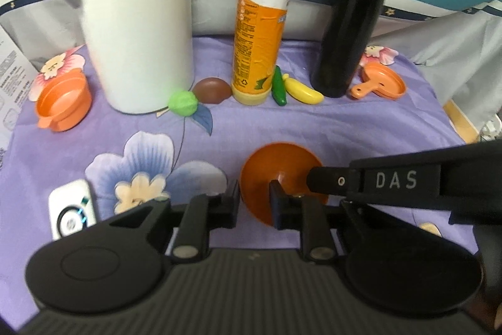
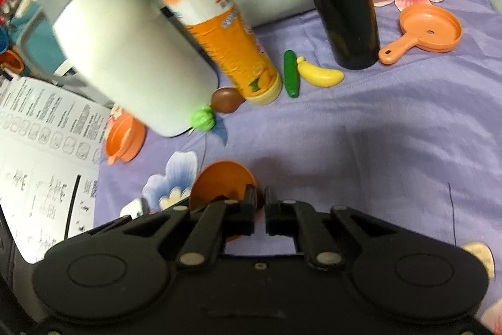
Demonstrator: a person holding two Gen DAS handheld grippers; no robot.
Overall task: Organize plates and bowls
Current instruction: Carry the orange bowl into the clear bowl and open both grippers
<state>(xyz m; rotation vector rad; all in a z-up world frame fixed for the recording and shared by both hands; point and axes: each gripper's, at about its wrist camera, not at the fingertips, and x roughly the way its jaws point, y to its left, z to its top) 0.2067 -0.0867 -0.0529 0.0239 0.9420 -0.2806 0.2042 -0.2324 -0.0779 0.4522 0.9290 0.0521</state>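
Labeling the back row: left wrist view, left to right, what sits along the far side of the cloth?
Orange toy pot → white jug → green ball → brown toy → orange bottle → toy cucumber → toy banana → black flask → orange toy pan.

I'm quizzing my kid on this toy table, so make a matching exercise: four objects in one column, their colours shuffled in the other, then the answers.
Objects:
1. toy banana
2. toy cucumber
3. tall flask
4. toy frying pan

Colours:
A. orange
B. black
C. yellow
D. green

Pairs: 1-C, 2-D, 3-B, 4-A
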